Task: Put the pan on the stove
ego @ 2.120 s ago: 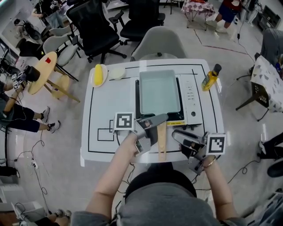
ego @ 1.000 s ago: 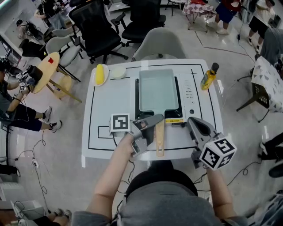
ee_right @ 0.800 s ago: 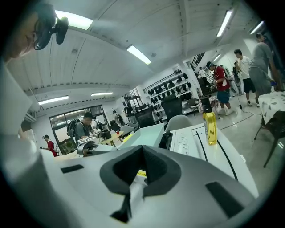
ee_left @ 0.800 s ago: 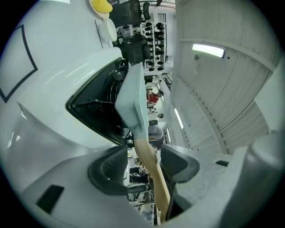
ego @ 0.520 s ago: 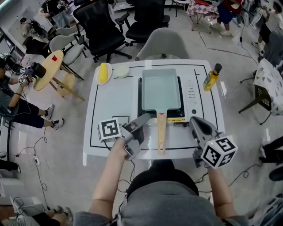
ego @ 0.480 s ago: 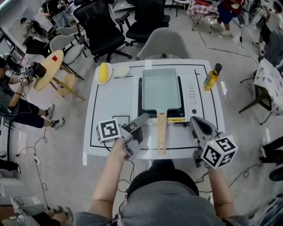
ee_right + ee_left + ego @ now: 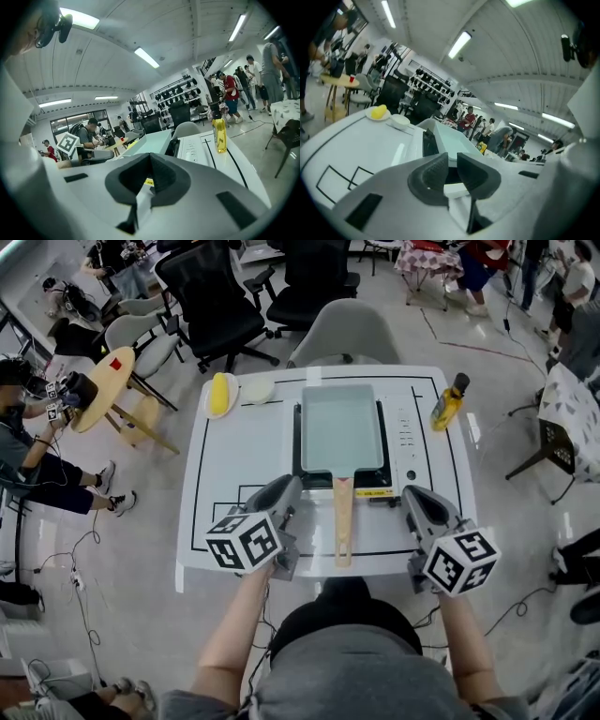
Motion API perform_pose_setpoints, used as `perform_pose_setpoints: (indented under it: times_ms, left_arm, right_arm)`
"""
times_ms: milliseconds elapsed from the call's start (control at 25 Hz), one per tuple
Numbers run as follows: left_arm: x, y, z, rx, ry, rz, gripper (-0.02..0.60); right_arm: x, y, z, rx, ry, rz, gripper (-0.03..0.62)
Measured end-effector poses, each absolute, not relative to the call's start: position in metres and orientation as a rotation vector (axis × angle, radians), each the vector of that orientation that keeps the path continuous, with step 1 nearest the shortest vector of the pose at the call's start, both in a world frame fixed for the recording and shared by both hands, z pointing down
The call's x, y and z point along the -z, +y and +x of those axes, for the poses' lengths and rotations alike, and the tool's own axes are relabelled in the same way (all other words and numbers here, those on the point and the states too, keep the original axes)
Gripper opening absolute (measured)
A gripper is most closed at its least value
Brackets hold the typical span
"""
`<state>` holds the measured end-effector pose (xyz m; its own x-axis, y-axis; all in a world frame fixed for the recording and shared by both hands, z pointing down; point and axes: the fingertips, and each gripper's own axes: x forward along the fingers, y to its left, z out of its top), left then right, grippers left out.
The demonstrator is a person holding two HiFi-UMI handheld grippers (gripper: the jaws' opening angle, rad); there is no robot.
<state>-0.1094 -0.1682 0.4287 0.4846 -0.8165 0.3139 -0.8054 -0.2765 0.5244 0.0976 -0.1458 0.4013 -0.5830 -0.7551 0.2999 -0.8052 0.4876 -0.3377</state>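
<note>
Left claw (image 7: pixel 287 487) hovers over the near part of the white worktop (image 7: pixel 230 451), just off the near-left corner of the stove (image 7: pixel 405 442). Its jaws have just been closing and now stand a narrow slit apart, with nothing between them; the left gripper view (image 7: pixel 452 161) confirms this. Right claw (image 7: pixel 413 496) sits off the stove's near-right corner, pointing toward the stove, jaws pressed tight together and empty; the right gripper view (image 7: pixel 150 161) shows the same. Between the two claws, a wooden handle (image 7: pixel 343 521) runs from the stove's near edge straight back toward the person, over the worktop. Neither claw touches it. The pan (image 7: pixel 339 427) is rectangular with a pale blue-green inside. It sits flat on top of the stove, left of the stove's strip of controls. Black taped outlines mark the worktop left of the stove. A yellow bottle (image 7: pixel 445 407) stands upright to the right of the stove, near its far-right corner. Off the stove's far-left corner is a small bowl (image 7: pixel 256 392), and just left of it a plate (image 7: pixel 208 409) carrying a yellow item (image 7: pixel 219 393). Beyond the stove's far side, a grey chair (image 7: pixel 345 334) stands against the worktop's far edge.
</note>
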Motion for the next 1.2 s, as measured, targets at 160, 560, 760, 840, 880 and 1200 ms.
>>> perform_pose_setpoints:
  times_ms: [160,560,760,840,880,1200]
  left_arm:
    - [-0.424,-0.168,-0.113,-0.124,-1.491,2.222,0.032]
    - [-0.418,-0.161,-0.113,-0.266,-1.604,2.338,0.007]
    - [-0.419,-0.161,-0.113,-0.262,-1.61,2.336,0.006]
    - [-0.42,-0.16,-0.113,-0.26,-1.612,2.332,0.006]
    - [-0.419,-0.16,-0.114,-0.258,-1.613,2.33,0.006]
    - [-0.417,-0.162,-0.12,-0.229,-1.622,2.319,0.006]
  right_arm:
    - [-0.402,-0.146,0.098,-0.672,-2.611,1.396,0.004]
    - [-0.395,-0.144,0.093,-0.582,-2.633,1.407,0.003]
    - [-0.395,-0.144,0.095,-0.558,-2.633,1.421,0.003]
    - [-0.395,-0.144,0.095,-0.558,-2.635,1.42,0.003]
    - [-0.395,-0.144,0.095,-0.559,-2.636,1.418,0.003]
    - [-0.397,-0.145,0.094,-0.564,-2.637,1.427,0.003]
